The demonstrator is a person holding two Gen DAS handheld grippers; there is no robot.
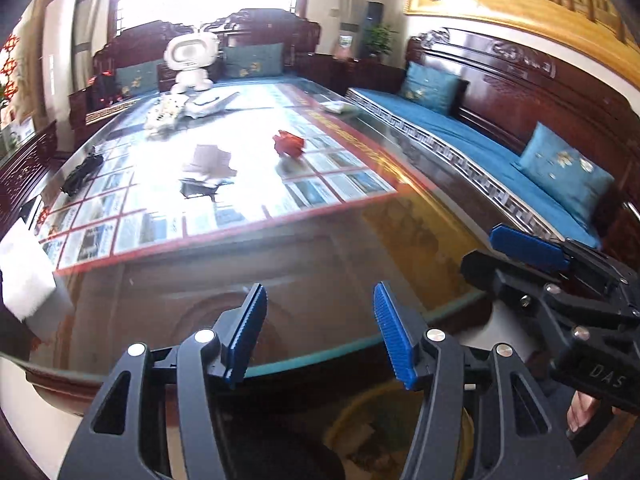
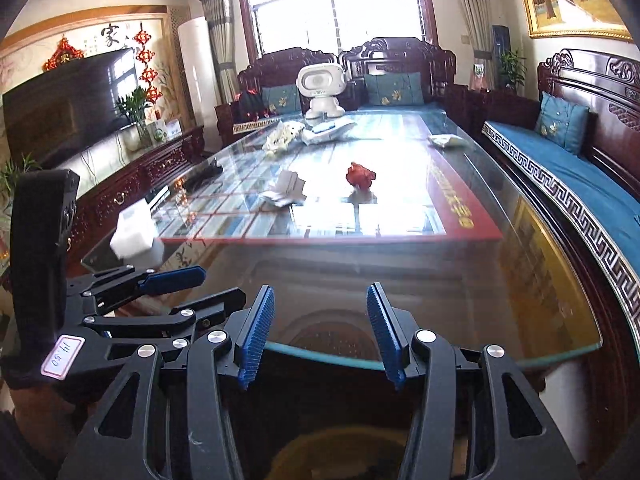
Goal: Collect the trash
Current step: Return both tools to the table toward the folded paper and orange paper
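Note:
A crumpled red wrapper [image 1: 289, 143] lies on the glass table top [image 1: 320, 240] in the middle; it also shows in the right wrist view [image 2: 360, 175]. A crumpled white paper [image 1: 208, 168] lies left of it, seen too in the right wrist view [image 2: 285, 191]. My left gripper [image 1: 320, 332] is open and empty at the table's near edge. My right gripper [image 2: 320, 332] is open and empty beside it, and shows at the right of the left wrist view [image 1: 520, 256]. A bin with scraps [image 1: 380, 432] sits on the floor below the grippers.
A white robot toy [image 2: 321, 90], white packets [image 2: 304, 134] and a black object [image 2: 202, 174] lie on the far table. A white tissue box [image 2: 136, 238] stands at the left edge. A wooden bench with blue cushions [image 2: 568, 184] runs along the right; a TV cabinet [image 2: 132, 184] along the left.

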